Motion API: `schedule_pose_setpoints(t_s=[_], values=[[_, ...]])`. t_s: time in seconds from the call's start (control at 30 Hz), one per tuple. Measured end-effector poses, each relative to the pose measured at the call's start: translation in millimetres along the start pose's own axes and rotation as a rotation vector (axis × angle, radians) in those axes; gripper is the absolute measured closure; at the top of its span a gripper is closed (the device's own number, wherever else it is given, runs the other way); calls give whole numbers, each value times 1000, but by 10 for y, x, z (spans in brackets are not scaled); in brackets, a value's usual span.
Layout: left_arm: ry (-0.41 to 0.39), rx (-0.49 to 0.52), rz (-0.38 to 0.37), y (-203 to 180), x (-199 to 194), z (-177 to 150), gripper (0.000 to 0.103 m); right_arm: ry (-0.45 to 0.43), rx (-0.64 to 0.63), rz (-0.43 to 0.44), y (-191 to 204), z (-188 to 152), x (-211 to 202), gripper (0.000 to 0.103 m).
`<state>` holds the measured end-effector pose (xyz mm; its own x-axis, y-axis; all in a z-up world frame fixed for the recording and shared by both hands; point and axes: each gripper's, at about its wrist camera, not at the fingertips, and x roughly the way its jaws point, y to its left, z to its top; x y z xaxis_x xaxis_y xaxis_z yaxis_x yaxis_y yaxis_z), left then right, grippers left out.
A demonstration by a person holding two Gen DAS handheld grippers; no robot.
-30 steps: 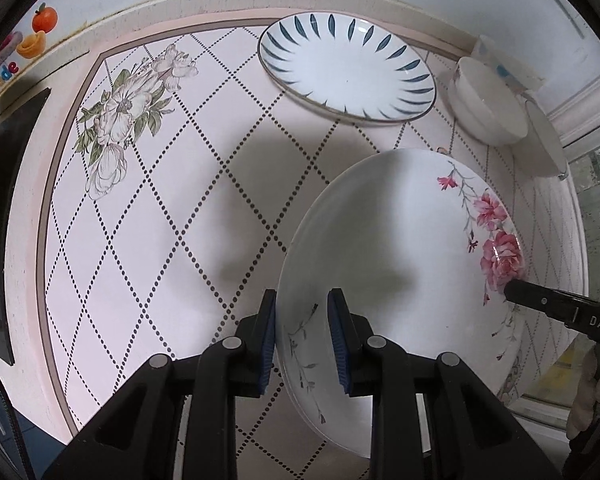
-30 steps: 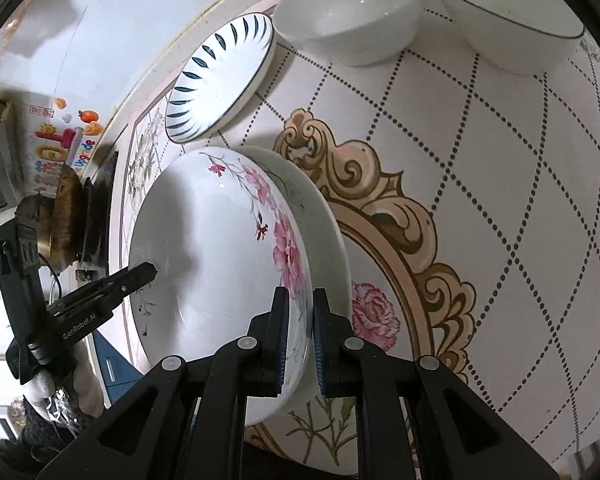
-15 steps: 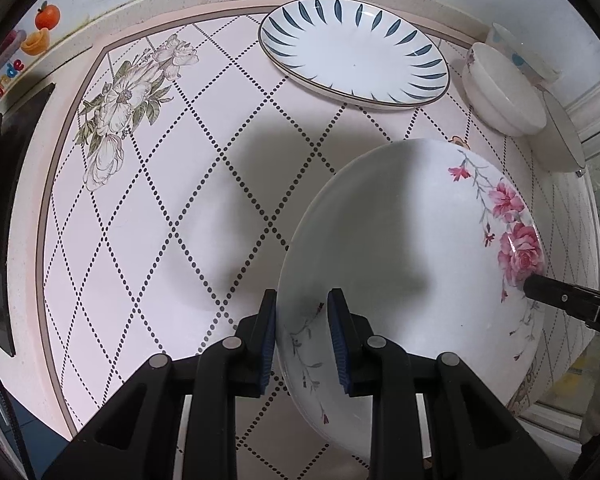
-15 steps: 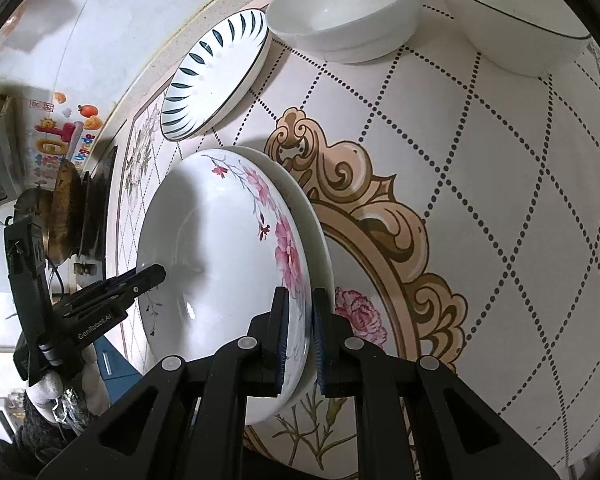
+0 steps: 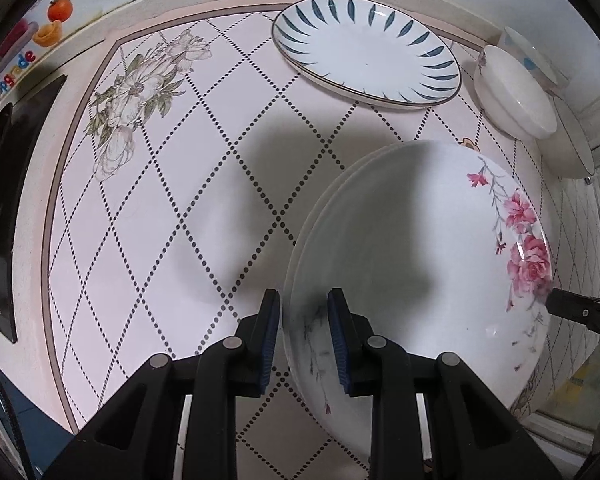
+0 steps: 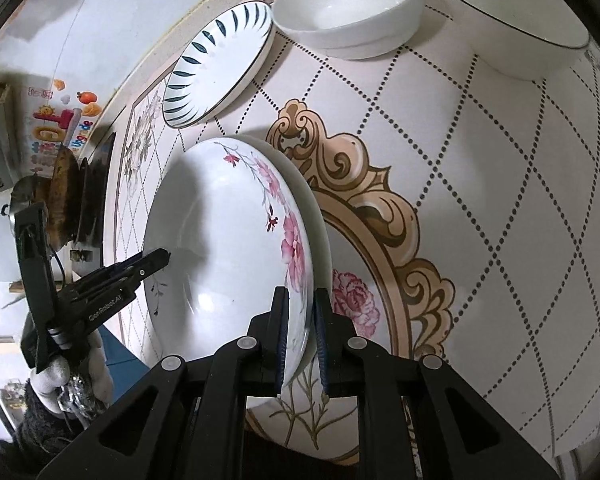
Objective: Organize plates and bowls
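Two pairs of tongs hold a rose-painted plate (image 5: 420, 248) from opposite rims above a patterned counter (image 5: 172, 216). The left tongs (image 5: 303, 334) straddle the plate's near edge with blue pads on either side of the rim, pinching it. The right tongs (image 6: 301, 334) grip the opposite rim beside the pink roses, their pads pressed to both faces. A second white rim shows just beneath the rose-painted plate (image 6: 228, 248), so it appears to sit on or just over another plate (image 6: 320, 224); whether the two touch cannot be told. In the left wrist view the tip of the right tongs (image 5: 556, 306) meets the rim by the flowers. Farther back on the counter (image 6: 500, 208) lies a blue-leaf plate (image 5: 366, 52), and beside it stand a white bowl (image 6: 348, 12) and a dark-rimmed bowl (image 6: 520, 16). A gloved hand (image 6: 60, 376) holds the left tongs' handle.
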<state>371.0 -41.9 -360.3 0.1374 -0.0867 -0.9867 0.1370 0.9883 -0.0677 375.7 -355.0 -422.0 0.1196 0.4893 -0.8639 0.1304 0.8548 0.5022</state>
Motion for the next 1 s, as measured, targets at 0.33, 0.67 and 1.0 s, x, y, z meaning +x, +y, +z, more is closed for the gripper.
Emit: schedule_pose_setpoints(t_s=[0.33, 0.67, 1.0], values=[[-146, -147, -70, 226, -674, 308, 68, -77, 7, 98, 117, 281, -492, 69], [-110, -105, -102, 444, -277, 1565, 65, -176, 176, 116, 458, 1158, -199, 59], [-29, 87, -90, 324, 365, 2328, 65, -226, 206, -53, 700, 1598, 329, 62]])
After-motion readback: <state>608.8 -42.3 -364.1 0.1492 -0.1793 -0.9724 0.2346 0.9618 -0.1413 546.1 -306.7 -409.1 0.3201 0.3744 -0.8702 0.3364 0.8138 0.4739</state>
